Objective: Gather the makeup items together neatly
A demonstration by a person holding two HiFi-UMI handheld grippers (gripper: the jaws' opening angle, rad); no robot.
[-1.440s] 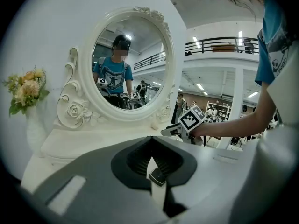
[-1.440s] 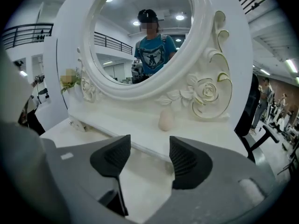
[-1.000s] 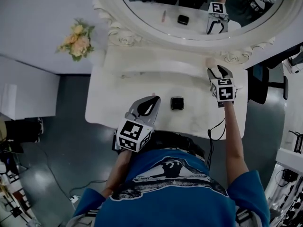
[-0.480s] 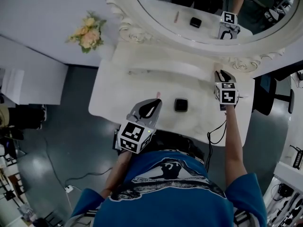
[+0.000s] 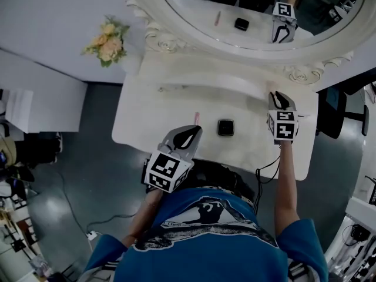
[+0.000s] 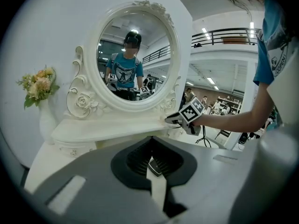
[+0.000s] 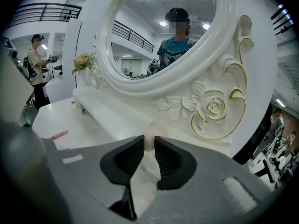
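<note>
White table (image 5: 147, 119) with an oval mirror (image 5: 247, 16) along the far edge and flowers (image 5: 108, 39) far left.

Right gripper (image 5: 278, 98) is at the far right of the table, by the rose carving on the mirror frame. Its jaws have just been closing and now stand narrow, with the pads pressing both sides of a pale pink puff (image 7: 150, 134). The puff sits at the right end of the raised ledge (image 5: 205, 84). Cannot tell whether it rests on the table or is lifted.

Left gripper (image 5: 196, 129) is at the near edge, mid-table. Its tips are together and nothing is gripped. Table and part of the compact show through the gap behind the pads.

Black compact (image 5: 225, 127) lies flat mid-table, just right of the left gripper's tips and apart from them. Pink stick (image 5: 197, 117) lies just far of those tips, left of the compact, touching neither. The compact and stick are near each other. The puff is well apart from them, to the far right.
</note>
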